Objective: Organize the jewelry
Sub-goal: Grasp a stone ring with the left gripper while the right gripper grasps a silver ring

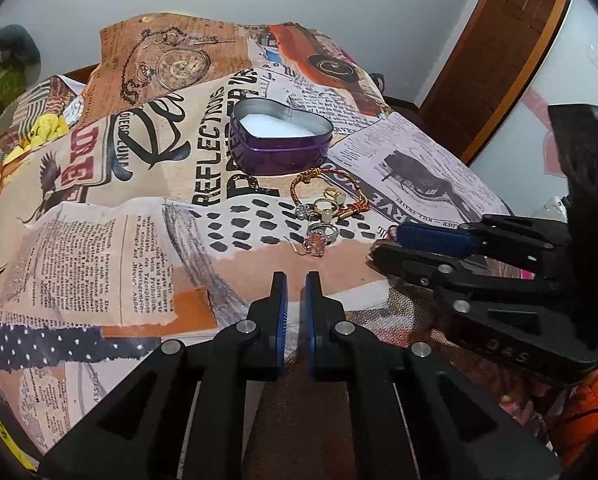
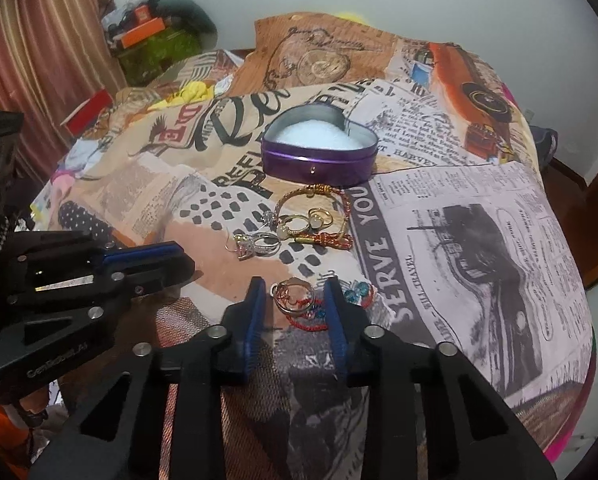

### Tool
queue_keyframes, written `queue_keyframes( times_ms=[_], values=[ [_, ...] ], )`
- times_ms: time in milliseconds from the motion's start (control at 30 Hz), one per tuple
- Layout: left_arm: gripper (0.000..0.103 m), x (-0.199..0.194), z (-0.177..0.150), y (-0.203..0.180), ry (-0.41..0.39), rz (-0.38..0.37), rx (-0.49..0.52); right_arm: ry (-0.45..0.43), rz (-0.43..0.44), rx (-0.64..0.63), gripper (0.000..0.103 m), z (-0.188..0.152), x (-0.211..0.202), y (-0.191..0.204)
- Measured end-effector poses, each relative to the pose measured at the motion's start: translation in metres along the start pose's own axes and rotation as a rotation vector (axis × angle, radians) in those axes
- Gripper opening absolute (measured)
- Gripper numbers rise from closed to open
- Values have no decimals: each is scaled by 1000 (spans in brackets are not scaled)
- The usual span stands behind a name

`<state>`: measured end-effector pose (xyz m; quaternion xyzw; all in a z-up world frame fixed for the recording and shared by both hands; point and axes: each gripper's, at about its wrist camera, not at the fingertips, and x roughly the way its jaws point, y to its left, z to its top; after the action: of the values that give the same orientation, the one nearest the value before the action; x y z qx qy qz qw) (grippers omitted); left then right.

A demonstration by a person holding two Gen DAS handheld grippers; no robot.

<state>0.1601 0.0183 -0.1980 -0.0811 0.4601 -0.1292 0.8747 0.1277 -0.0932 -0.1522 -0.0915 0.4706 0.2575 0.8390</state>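
An open purple heart-shaped tin (image 1: 283, 136) with white padding stands mid-table; it also shows in the right wrist view (image 2: 319, 148). Before it lie a gold and red cord bracelet (image 1: 327, 192) (image 2: 315, 216), gold rings (image 2: 303, 220) and silver stone rings (image 1: 319, 236) (image 2: 255, 246). My right gripper (image 2: 295, 300) is open, its fingers either side of a rose-gold ring on a red beaded string (image 2: 299, 300). My left gripper (image 1: 296, 292) hovers empty over the cloth with only a narrow gap between its pads, short of the rings. It shows at the left in the right wrist view (image 2: 171, 264).
A collage-print cloth (image 1: 139, 200) covers the round table. A wooden door (image 1: 499, 52) stands at the back right. Curtains (image 2: 39, 48) and a cluttered shelf (image 2: 151, 36) are at the back left. The table edge drops off at the right (image 2: 579, 320).
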Motion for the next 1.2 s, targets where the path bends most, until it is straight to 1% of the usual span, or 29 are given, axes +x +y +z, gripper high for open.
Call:
queue_keyframes(
  times_ms=[67, 267, 500, 533, 567, 633, 767, 833, 900, 933, 967, 1100, 1200],
  values=[
    [5, 2, 1, -1, 2, -4, 0, -2, 4, -7, 18, 0, 0, 1],
    [6, 9, 8, -7, 11, -13, 1, -26, 28, 16, 18, -1, -5, -4],
    [6, 15, 24, -18, -5, 1, 36, -75, 15, 52, 18, 2, -19, -19],
    [11, 16, 26, -20, -8, 5, 43, -79, 14, 54, 18, 3, -20, -20],
    [19, 18, 27, -21, -9, 11, 49, -81, 14, 58, 18, 3, -21, -22],
    [26, 21, 29, -22, -8, 23, 56, -84, 16, 70, 18, 2, -21, -26],
    [26, 29, 28, -22, 8, 36, 60, -83, 19, 92, 18, 0, -21, -32],
    [26, 30, 26, -23, 3, 41, 69, -83, 17, 95, 18, 0, -21, -34],
    [22, 31, 26, -25, 0, 43, 79, -82, 17, 101, 18, -1, -20, -36],
    [13, 31, 25, -25, -1, 44, 82, -82, 17, 104, 18, -1, -20, -36],
    [10, 31, 25, -26, 2, 45, 87, -83, 19, 107, 18, -1, -21, -37],
    [10, 25, 25, -29, -21, 52, 99, -94, 18, 109, 18, -1, -25, -38],
    [10, 17, 27, -30, -41, 42, 92, -104, 12, 109, 18, 0, -28, -40]
  ],
)
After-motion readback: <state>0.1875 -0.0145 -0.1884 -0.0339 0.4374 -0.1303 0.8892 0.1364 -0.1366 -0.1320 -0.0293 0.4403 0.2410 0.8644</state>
